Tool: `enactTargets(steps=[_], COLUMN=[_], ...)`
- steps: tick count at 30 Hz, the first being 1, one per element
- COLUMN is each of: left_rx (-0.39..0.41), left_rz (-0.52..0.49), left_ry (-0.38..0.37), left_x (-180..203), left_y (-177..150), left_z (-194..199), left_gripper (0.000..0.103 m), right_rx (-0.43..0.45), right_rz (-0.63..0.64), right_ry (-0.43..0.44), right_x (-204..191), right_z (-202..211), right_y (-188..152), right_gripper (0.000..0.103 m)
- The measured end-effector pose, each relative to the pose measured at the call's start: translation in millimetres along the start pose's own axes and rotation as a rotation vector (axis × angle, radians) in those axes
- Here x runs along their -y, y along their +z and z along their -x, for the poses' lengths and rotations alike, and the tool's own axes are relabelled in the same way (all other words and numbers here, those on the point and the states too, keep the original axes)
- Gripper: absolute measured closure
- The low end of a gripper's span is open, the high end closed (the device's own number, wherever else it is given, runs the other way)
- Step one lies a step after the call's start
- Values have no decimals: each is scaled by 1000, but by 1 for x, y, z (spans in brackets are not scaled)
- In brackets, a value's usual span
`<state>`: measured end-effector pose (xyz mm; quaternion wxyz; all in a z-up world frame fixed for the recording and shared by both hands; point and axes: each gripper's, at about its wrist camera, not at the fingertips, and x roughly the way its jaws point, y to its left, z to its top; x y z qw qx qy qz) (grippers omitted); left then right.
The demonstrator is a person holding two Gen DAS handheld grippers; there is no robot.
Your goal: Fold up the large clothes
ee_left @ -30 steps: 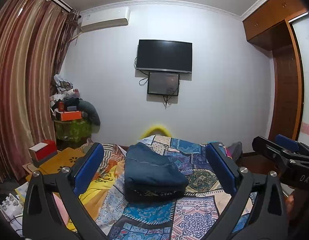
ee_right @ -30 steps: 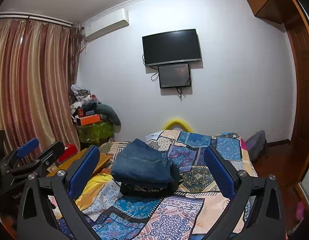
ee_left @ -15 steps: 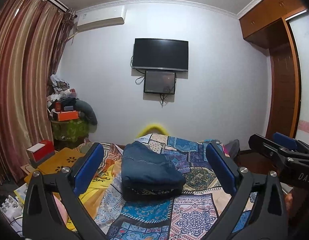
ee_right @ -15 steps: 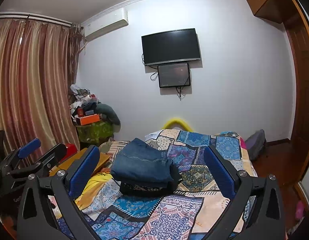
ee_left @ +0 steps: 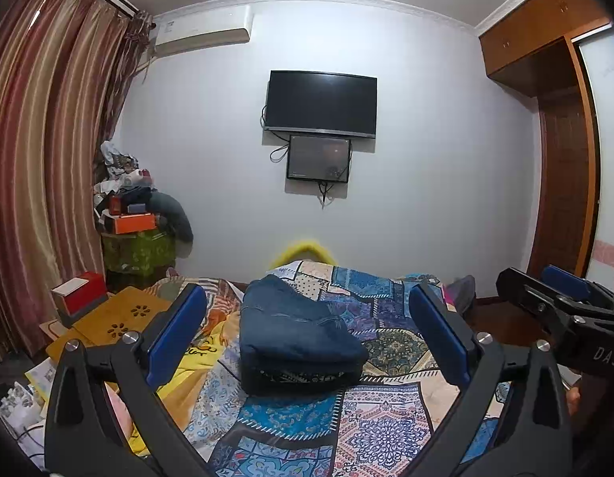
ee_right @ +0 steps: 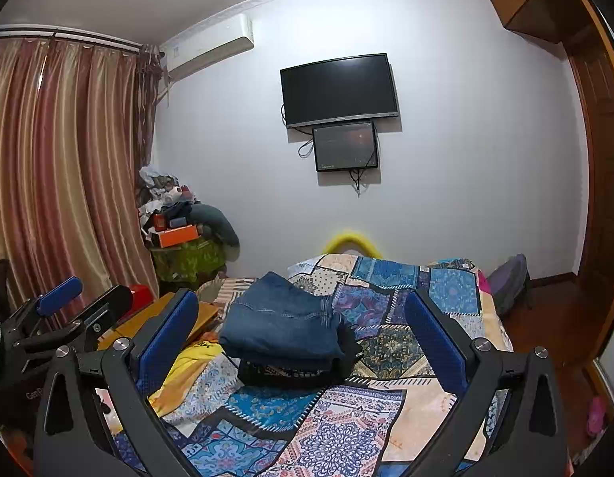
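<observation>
Folded blue jeans (ee_left: 295, 326) lie on top of a dark folded garment (ee_left: 299, 377) in the middle of the patchwork bedspread (ee_left: 370, 429). The same jeans (ee_right: 279, 326) show in the right wrist view. My left gripper (ee_left: 307, 330) is open and empty, held back from the pile, well above the bed. My right gripper (ee_right: 303, 330) is open and empty too, also short of the pile. The right gripper shows at the right edge of the left wrist view (ee_left: 561, 310); the left gripper shows at the left edge of the right wrist view (ee_right: 64, 318).
A yellow cloth (ee_right: 183, 369) lies on the bed's left side beside a wooden lap desk (ee_left: 120, 318). A cluttered stand (ee_left: 136, 234) and curtains (ee_right: 60, 167) are at the left. A wardrobe (ee_left: 565, 159) stands at the right. A TV (ee_right: 338, 91) hangs on the far wall.
Both grippers stay open. The left wrist view has shifted slightly, with the pile a touch lower and nearer. The clothes have not moved.
</observation>
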<state>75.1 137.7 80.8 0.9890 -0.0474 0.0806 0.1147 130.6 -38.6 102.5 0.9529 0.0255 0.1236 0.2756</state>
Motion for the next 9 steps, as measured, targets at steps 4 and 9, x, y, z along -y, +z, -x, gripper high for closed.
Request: enactTargets(steps=[4, 9], left_rx=[-7, -15], left_rz=[3, 12], left_ry=[-4, -1], left_x=[1, -3], left_y=[-2, -4], left_z=[-3, -4], left_gripper=[1, 1], right_rx=[-4, -13], right_rz=[1, 1], right_ry=[-1, -2], right_x=[1, 2], right_z=[-1, -2], right_y=[-1, -2], right_gripper=[0, 0])
